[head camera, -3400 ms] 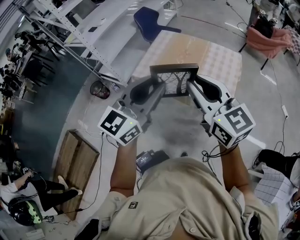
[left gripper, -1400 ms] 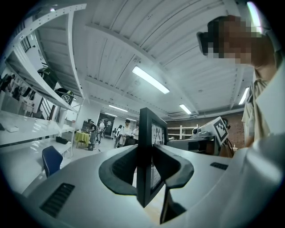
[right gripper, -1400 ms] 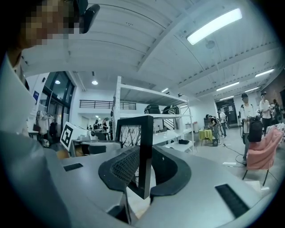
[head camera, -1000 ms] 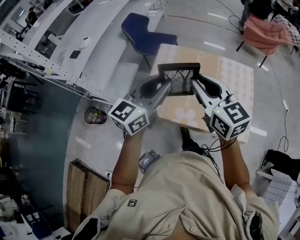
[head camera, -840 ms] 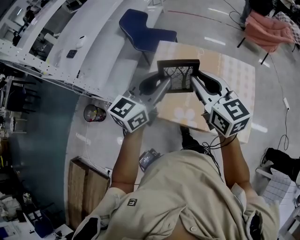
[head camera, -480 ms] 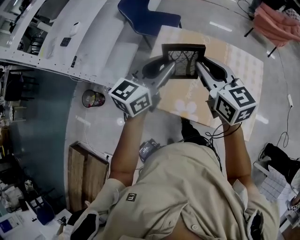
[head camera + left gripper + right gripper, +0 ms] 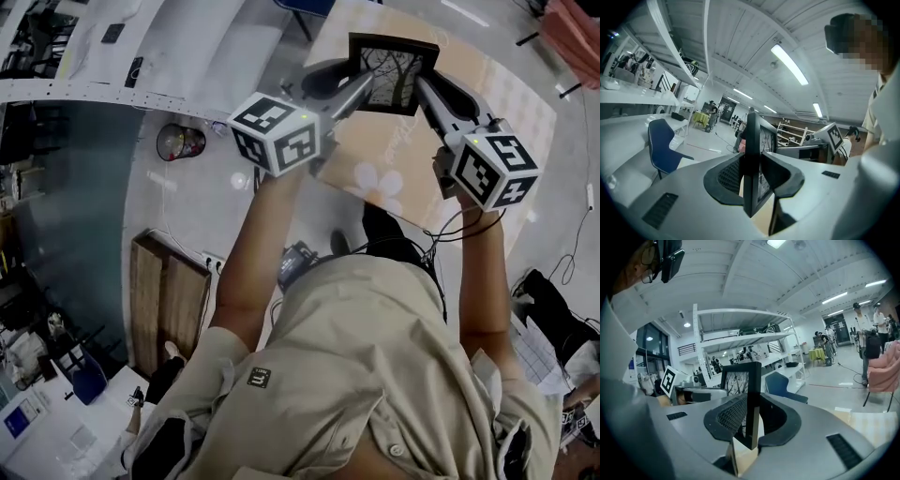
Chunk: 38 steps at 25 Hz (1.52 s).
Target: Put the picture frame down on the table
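Holding: picture frame (image 7: 394, 73) upright in the air, over the far part of the desk (image 7: 370, 155), apparently not touching it.
Left gripper (image 7: 356, 86): fingers (image 7: 725, 176) closed narrow on the frame's left edge, dark border wedged between them.
Right gripper (image 7: 428, 89): fingers (image 7: 732, 414) likewise clamped on the right edge, low corner poking out beneath.
Step in hand: likely lowering toward the desk; set-down not yet done.
Risk, uneven descent: one gripper dropping faster than the other, twisting the frame in two narrow pinches and levering it loose.
Risk, squeeze: pressing the grippers toward each other, bowing a thin frame or stressing its glazing, if any.
Risk, early release: opening from height, letting the frame fall on a corner or slap flat on its face.
Risk, upright landing: no stand visible in any view; left on its bottom edge, probably toppling once let go.
Risk, placement: landing too close to the near desk edge, then sliding off to the floor (image 7: 187, 216).
Safer course: slow, level lowering, tilting back to lie flat, opening only after full contact.
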{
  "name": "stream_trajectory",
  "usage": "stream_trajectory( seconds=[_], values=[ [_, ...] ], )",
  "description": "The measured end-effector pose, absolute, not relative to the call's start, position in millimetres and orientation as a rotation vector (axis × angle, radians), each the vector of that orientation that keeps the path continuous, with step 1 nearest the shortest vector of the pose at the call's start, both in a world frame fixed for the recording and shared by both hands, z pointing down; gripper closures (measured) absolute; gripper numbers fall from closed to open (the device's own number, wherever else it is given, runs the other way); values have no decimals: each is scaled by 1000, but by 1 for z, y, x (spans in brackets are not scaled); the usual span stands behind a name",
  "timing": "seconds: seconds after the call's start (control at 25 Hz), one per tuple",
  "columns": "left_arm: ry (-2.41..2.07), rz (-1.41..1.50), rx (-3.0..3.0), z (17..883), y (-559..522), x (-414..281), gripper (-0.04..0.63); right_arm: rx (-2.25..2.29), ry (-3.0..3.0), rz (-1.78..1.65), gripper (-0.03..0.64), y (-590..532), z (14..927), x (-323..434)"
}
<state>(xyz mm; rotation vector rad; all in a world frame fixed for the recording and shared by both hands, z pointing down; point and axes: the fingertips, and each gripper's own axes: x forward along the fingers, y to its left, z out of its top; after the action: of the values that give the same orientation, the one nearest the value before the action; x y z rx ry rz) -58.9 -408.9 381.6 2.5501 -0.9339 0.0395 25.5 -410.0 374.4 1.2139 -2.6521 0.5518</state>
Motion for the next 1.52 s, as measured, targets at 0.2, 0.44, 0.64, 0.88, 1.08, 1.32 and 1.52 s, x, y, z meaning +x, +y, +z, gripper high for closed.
stream_trajectory(
  seconds=[0.2,0.44,0.64,0.88,1.08,1.32,1.52],
  values=[
    [-926,79,2506,411,-430,-64,480,1202,-2614,611,529,-432,405,20],
    [-924,129,2433,451,-447,-65,480,1177,-2554,702,528,-452,446,19],
    [-926,177,2380,485,-461,-65,479,1156,-2508,765,529,-466,480,18],
    [-913,226,2308,529,-478,-61,476,1141,-2442,820,529,-483,522,22],
    [-905,253,2251,561,-490,-58,474,1134,-2397,856,529,-496,554,25],
    [-906,286,2205,592,-503,-53,471,1125,-2356,896,529,-509,585,30],
    [-930,336,2175,618,-514,-56,472,1105,-2329,876,529,-521,606,28]
  ],
)
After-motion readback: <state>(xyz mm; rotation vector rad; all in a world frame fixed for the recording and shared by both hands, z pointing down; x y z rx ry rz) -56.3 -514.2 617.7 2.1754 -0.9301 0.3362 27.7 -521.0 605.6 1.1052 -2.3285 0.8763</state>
